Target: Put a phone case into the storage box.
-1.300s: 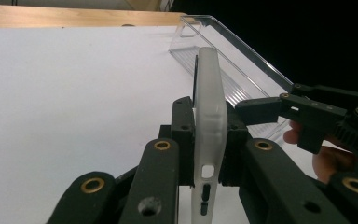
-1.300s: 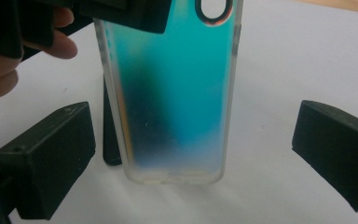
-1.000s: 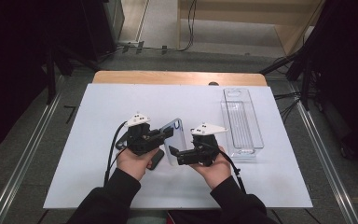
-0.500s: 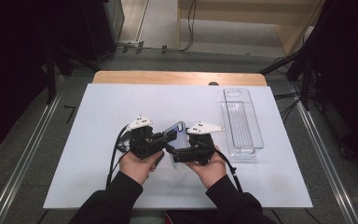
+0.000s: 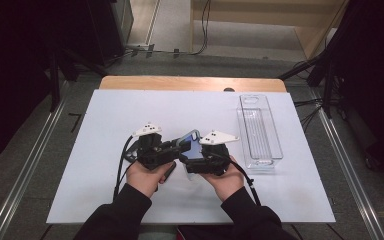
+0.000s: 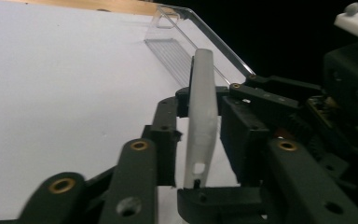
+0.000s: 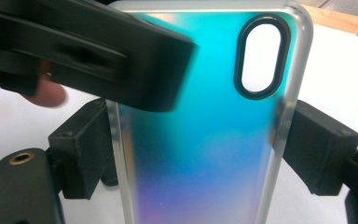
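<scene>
A phone case [image 5: 192, 142] with a teal-to-violet back and clear rim is held above the white mat [image 5: 130, 110], between my two grippers. My right gripper [image 7: 200, 154] has just been closing; its pads [image 7: 319, 149] now press on the case's [image 7: 205, 140] two long edges. My left gripper [image 6: 198, 135] has just been opening. The case [image 6: 201, 107] stands edge-on between its fingers [image 6: 168, 130], with a thin gap on each side. In the high view the left gripper [image 5: 174, 149] and right gripper [image 5: 194, 156] meet nose to nose, a hand behind each.
A long clear plastic tray [image 5: 259, 131] lies on the mat to the right of the hands. The table's wooden edge [image 5: 190, 83] runs along the far side. Black cables [image 5: 122, 165] trail from the left gripper.
The right gripper's wide-open jaws have closed onto the case's edges. The left gripper's jaws, shut on the case before, have parted slightly. Both hands have stayed where they were.
</scene>
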Tool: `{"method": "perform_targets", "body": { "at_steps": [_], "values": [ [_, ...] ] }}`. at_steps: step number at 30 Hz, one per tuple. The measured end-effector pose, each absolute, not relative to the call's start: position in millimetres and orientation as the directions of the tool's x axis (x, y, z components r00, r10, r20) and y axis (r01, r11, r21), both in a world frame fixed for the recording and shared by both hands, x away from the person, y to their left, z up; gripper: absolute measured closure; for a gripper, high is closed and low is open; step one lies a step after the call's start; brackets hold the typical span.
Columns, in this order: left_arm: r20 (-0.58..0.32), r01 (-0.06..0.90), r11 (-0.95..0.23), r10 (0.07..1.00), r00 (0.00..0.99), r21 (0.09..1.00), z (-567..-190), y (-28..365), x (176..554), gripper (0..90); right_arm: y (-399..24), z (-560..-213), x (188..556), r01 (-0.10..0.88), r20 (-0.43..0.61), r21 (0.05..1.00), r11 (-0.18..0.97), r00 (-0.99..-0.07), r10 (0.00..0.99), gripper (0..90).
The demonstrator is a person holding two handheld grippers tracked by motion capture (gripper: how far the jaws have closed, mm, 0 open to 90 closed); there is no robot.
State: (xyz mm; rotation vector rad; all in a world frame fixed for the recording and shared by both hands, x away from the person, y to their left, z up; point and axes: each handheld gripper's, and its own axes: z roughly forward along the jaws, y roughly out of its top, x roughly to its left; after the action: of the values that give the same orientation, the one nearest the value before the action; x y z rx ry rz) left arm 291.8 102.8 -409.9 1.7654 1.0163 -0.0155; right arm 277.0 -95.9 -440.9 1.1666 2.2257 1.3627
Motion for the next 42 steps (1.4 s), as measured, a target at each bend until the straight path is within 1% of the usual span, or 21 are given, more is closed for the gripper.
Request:
{"method": "perform_targets", "body": {
  "at_steps": [4,8,10,12,15,18,20,21,23,30,33,36,42],
  "values": [
    [-0.465,0.642,-0.086,0.619,0.633,0.761,-406.5,108.5,292.7,57.0,-102.2,-442.3,280.8,0.5,0.168,0.837,0.222,-0.62,0.766,14.8],
    [-0.468,0.643,-0.095,0.606,0.643,0.76,-403.8,113.4,293.0,53.2,-109.0,-442.2,283.9,0.5,0.165,0.839,0.215,-0.61,0.775,14.8],
    [-0.472,0.644,-0.116,0.585,0.66,0.756,-403.3,115.0,293.1,49.5,-112.1,-441.8,285.0,0.497,0.164,0.84,0.218,-0.615,0.771,14.8],
    [-0.478,0.653,-0.155,0.561,0.676,0.741,-404.0,115.9,294.4,43.5,-115.1,-441.3,285.5,0.487,0.153,0.843,0.226,-0.622,0.768,14.9],
    [-0.47,0.654,-0.206,0.545,0.695,0.728,-406.2,117.2,295.1,38.6,-119.3,-440.5,286.7,0.484,0.147,0.844,0.233,-0.625,0.767,14.9],
    [-0.449,0.631,-0.228,0.53,0.719,0.741,-406.8,120.0,294.6,37.9,-122.8,-440.0,288.1,0.488,0.156,0.841,0.235,-0.634,0.758,14.9],
    [-0.442,0.616,-0.265,0.498,0.746,0.742,-409.3,120.7,294.2,32.0,-124.8,-439.5,288.9,0.488,0.158,0.838,0.244,-0.644,0.748,14.8],
    [-0.422,0.602,-0.294,0.493,0.761,0.742,-410.4,121.5,293.0,31.1,-125.9,-439.3,289.1,0.488,0.159,0.838,0.246,-0.649,0.744,14.9],
    [-0.372,0.566,-0.333,0.493,0.787,0.755,-413.5,122.7,290.5,31.0,-128.2,-439.0,289.8,0.491,0.172,0.837,0.241,-0.654,0.737,14.8],
    [-0.271,0.482,-0.442,0.459,0.846,0.757,-424.2,123.2,286.2,31.0,-134.1,-436.5,292.3,0.492,0.188,0.832,0.258,-0.686,0.702,14.8],
    [-0.275,0.478,-0.469,0.437,0.856,0.743,-431.4,127.4,285.3,31.0,-136.6,-434.7,292.7,0.495,0.198,0.83,0.258,-0.693,0.694,14.8],
    [-0.26,0.468,-0.492,0.433,0.863,0.734,-438.5,133.6,283.1,31.0,-140.2,-433.4,293.9,0.499,0.215,0.83,0.249,-0.698,0.683,14.9],
    [-0.273,0.472,-0.491,0.424,0.864,0.732,-445.8,146.8,281.1,31.0,-144.9,-431.2,294.7,0.499,0.218,0.827,0.259,-0.709,0.67,14.8]
  ]
}}
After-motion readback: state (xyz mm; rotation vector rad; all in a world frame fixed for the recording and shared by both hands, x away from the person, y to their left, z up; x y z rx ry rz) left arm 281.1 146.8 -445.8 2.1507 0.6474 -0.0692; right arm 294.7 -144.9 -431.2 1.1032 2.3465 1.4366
